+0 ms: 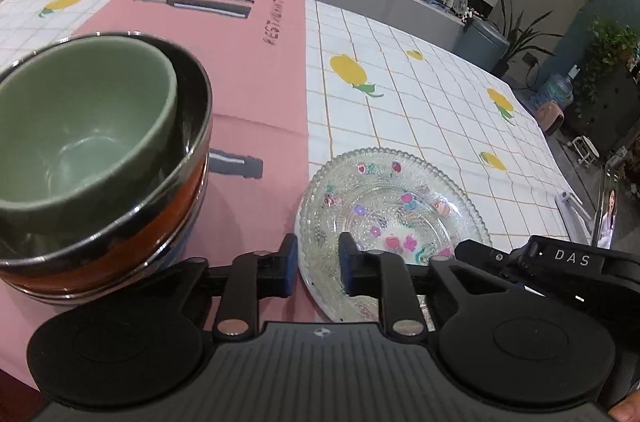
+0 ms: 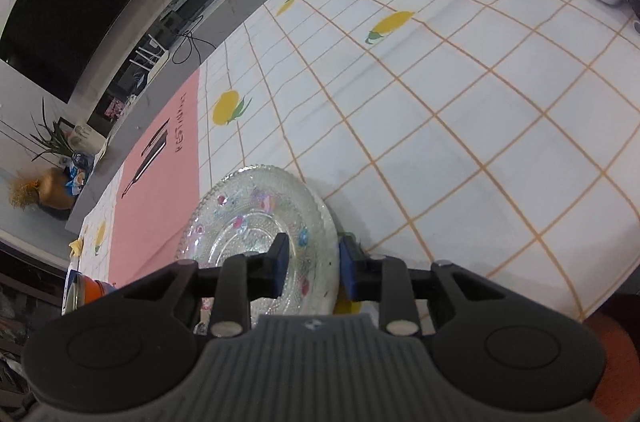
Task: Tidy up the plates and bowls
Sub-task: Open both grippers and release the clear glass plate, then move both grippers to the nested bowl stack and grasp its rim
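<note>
While a clear glass plate with painted flowers (image 1: pixel 394 218) lay on the checked cloth surface (image 1: pixel 432 94), both tools straddled its rim, left tool (image 1: pixel 318 264) and right tool (image 2: pixel 312 268) released, beside stacked bowls (image 1: pixel 92 158).

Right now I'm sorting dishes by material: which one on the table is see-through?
The glass plate with painted flowers, beside the stacked bowls; the green bowl and the orange bowl under it are opaque.

the left hand-held gripper (image 1: pixel 318 264) points steeply downward, jaws slightly apart, pressing on nothing. the right hand-held gripper (image 2: pixel 313 268) is angled down likewise, its narrow gap unclenched.
</note>
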Demonstrator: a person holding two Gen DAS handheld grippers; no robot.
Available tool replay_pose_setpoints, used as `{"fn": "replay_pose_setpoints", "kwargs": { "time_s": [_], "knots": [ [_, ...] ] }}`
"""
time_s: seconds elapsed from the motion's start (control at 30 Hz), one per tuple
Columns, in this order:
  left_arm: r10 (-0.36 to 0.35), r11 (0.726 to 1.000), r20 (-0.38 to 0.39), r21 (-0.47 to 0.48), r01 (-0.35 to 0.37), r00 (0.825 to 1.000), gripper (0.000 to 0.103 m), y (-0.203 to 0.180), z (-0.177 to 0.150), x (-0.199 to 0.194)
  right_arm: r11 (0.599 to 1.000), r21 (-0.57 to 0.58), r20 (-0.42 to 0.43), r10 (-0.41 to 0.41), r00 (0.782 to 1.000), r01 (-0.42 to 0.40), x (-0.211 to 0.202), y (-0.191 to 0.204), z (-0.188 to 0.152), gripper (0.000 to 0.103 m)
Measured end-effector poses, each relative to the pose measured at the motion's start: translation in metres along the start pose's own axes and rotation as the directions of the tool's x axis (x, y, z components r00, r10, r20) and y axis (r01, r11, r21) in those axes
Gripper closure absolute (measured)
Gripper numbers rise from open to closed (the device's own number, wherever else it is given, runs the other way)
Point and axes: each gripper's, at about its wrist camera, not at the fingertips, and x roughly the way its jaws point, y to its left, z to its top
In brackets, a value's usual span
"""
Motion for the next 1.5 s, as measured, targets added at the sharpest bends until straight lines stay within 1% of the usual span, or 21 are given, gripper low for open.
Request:
{"fn": "replay_pose_setpoints", "kwargs": {
  "time_s": [0.23, 0.37, 0.5, 0.53, 0.57, 0.6, 0.63, 0.7, 0.8, 0.97, 1.03, 1.13, 1.27, 1.33, 1.5],
  "knots": [
    [0.048, 0.999, 0.003, 0.001, -0.048, 0.999, 0.083, -0.005, 0.004, 0.002, 1.000, -0.008, -0.004, -0.007, 1.000, 0.007, 0.006, 0.007, 0.003, 0.076],
    [0.078, 0.996, 0.014, 0.031, -0.078, 0.997, 0.082, -0.010, 0.003, 0.002, 1.000, -0.015, -0.004, -0.003, 1.000, 0.003, 0.009, 0.010, 0.003, 0.076],
    [0.083, 0.996, 0.004, 0.042, -0.083, 0.997, 0.082, -0.012, 0.005, 0.002, 0.999, -0.046, 0.002, -0.013, 1.000, 0.013, 0.008, 0.015, 0.001, 0.073],
    [0.082, 0.996, 0.011, 0.042, -0.083, 0.997, 0.081, -0.012, 0.004, 0.000, 0.998, -0.058, 0.011, -0.022, 1.000, 0.023, 0.006, 0.017, 0.001, 0.072],
    [0.083, 0.995, 0.020, 0.048, -0.084, 0.996, 0.079, -0.012, 0.003, -0.003, 0.996, -0.077, 0.025, -0.033, 0.999, 0.035, 0.003, 0.020, 0.000, 0.067],
    [0.086, 0.994, 0.030, 0.059, -0.088, 0.996, 0.075, -0.014, 0.003, -0.006, 0.994, -0.097, 0.042, -0.045, 0.998, 0.049, -0.001, 0.023, -0.001, 0.065],
    [0.087, 0.993, 0.041, 0.072, -0.090, 0.995, 0.073, -0.016, 0.003, -0.010, 0.991, -0.117, 0.057, -0.059, 0.997, 0.065, -0.005, 0.026, -0.003, 0.061],
    [0.089, 0.990, 0.062, 0.102, -0.095, 0.994, 0.070, -0.020, 0.001, -0.018, 0.983, -0.153, 0.085, -0.092, 0.992, 0.104, -0.013, 0.034, -0.006, 0.060],
    [0.082, 0.985, 0.083, 0.145, -0.094, 0.993, 0.069, -0.026, 0.000, -0.034, 0.970, -0.199, 0.132, -0.115, 0.985, 0.140, -0.029, 0.046, -0.013, 0.054],
    [0.043, 0.981, 0.113, 0.183, -0.063, 0.993, 0.069, -0.026, 0.002, -0.067, 0.944, -0.275, 0.186, -0.132, 0.974, 0.181, -0.052, 0.067, -0.027, 0.050],
    [0.036, 0.976, 0.136, 0.207, -0.064, 0.990, 0.069, -0.025, 0.003, -0.080, 0.935, -0.301, 0.204, -0.127, 0.971, 0.186, -0.060, 0.075, -0.033, 0.049],
    [0.026, 0.973, 0.167, 0.224, -0.064, 0.986, 0.068, -0.019, 0.005, -0.101, 0.927, -0.333, 0.213, -0.102, 0.972, 0.171, -0.070, 0.088, -0.043, 0.043],
    [0.055, 0.971, 0.213, 0.217, -0.102, 0.976, 0.066, -0.002, 0.011, -0.124, 0.919, -0.365, 0.212, -0.072, 0.975, 0.147, -0.078, 0.108, -0.057, 0.040],
    [0.073, 0.973, 0.238, 0.197, -0.122, 0.968, 0.065, 0.010, 0.014, -0.134, 0.912, -0.387, 0.211, -0.056, 0.976, 0.136, -0.081, 0.120, -0.064, 0.038],
    [0.104, 0.986, 0.278, 0.097, -0.136, 0.955, 0.053, 0.048, 0.023, -0.152, 0.894, -0.438, 0.197, -0.003, 0.980, 0.091, -0.084, 0.147, -0.080, 0.029]
  ]
}}
